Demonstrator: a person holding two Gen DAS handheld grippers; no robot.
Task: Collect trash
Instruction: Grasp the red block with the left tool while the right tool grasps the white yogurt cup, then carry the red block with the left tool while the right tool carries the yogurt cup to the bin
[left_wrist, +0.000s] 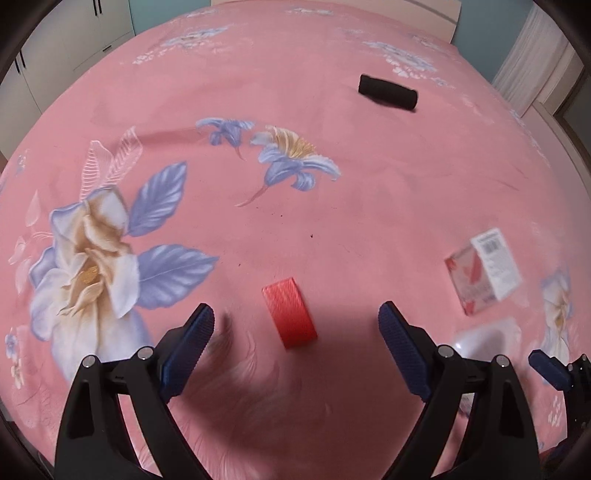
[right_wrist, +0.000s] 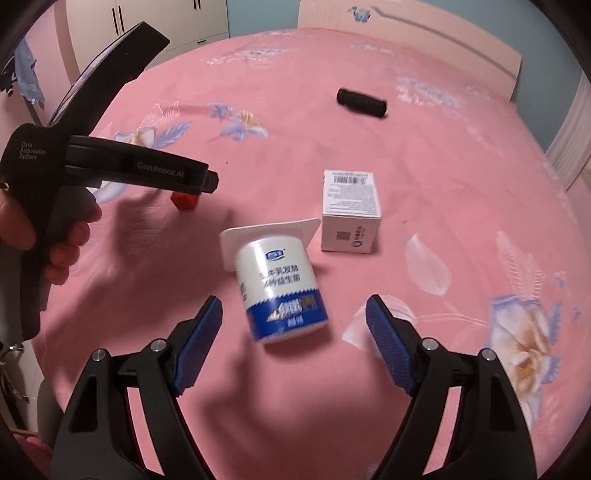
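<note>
Lying on its side on the soft bedspread, the cup sits just ahead of the right gripper, whose jaws are spread wide with nothing held. If the round wall is caught off-centre, it could be rolled away or crushed. The left gripper is likewise spread and empty, with the red piece between and just beyond its fingertips; fabric could be pinched along with it. A box lies beyond the cup, and a black roll farther off.
</note>
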